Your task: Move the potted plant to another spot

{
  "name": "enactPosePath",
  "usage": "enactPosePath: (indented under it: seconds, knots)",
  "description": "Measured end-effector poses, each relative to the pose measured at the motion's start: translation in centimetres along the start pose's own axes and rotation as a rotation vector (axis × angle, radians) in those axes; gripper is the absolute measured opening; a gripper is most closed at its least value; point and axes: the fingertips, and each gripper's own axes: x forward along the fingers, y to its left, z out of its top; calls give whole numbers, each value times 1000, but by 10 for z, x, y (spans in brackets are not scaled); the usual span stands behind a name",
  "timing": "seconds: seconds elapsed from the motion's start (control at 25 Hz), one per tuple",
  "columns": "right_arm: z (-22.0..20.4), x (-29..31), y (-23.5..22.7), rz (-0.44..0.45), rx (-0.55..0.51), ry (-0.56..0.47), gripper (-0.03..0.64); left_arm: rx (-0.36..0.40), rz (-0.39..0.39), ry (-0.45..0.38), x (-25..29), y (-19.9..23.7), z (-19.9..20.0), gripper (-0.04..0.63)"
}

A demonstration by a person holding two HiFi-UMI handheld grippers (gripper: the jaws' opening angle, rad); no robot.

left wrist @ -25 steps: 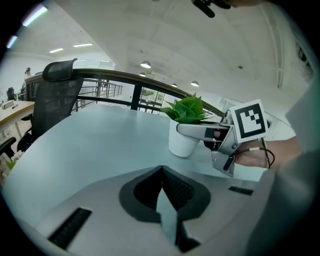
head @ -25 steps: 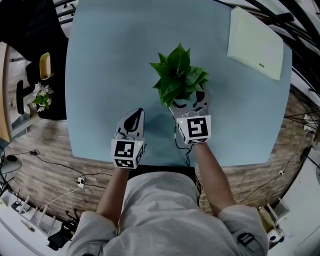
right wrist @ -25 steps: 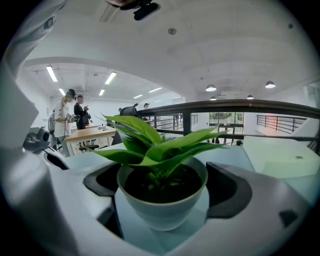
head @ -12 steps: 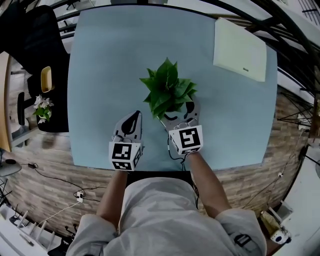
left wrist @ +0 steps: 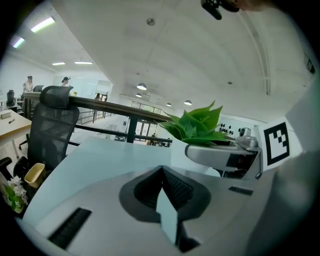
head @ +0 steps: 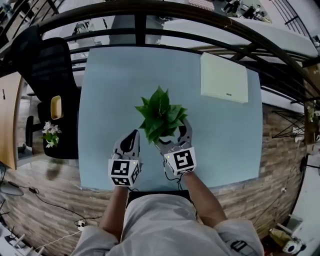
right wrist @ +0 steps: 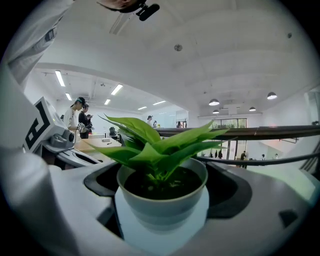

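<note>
Person (head: 155,220): stands at the near edge of the table, both forearms reaching forward, one claw tool in each hand.
Left claw (left wrist: 161,172): jaws pressed together with nothing between them; it hangs over the table by the near edge, just left of the plant and not touching it.
Right claw (right wrist: 164,192): jaws apart and clamped on the two sides of the white pot, which sits upright between them.
Potted plant (head: 160,116): broad green leaves in a round white pot with dark soil, held about the middle of the table, a little toward the near edge; whether the pot's base rests on the top or is raised off it cannot be told.
Table (head: 110,85): pale blue top.
White board (head: 224,77): lies flat at the far right corner of the table, well apart from the plant.
Yellow cup (head: 56,106): on a dark surface beyond the table's left edge.
White flowers (head: 50,134): on the same dark surface, nearer than the cup.
Black chair (head: 47,57): off the table's far left corner.
Dark railing (head: 150,7): curves past the table's far edge.
</note>
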Motion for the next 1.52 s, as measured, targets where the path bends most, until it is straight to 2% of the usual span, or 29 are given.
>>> enactPosePath:
  seconds: [0.28,0.48,0.72,0.88,1.2,1.52]
  knots:
    - [50,-9,4,-17,-9,-78,525,43,-34,-57,-13,-4,46,12]
    - [67,-5,4,-49,-8,-112,525,82,-75,-106,-11,2,76,12]
    - [79,-23,3,-86,32,-132,525,100,-117,-116,-22,-8,86,12]
    - [89,-38,-1,-108,19,-151,525,122,-142,-121,-22,-21,90,12]
    - [98,-60,-5,-76,31,-174,525,133,-139,-88,-20,-48,80,12]
    - [100,-110,-33,-68,26,-200,525,165,-158,-72,-21,-109,68,12]
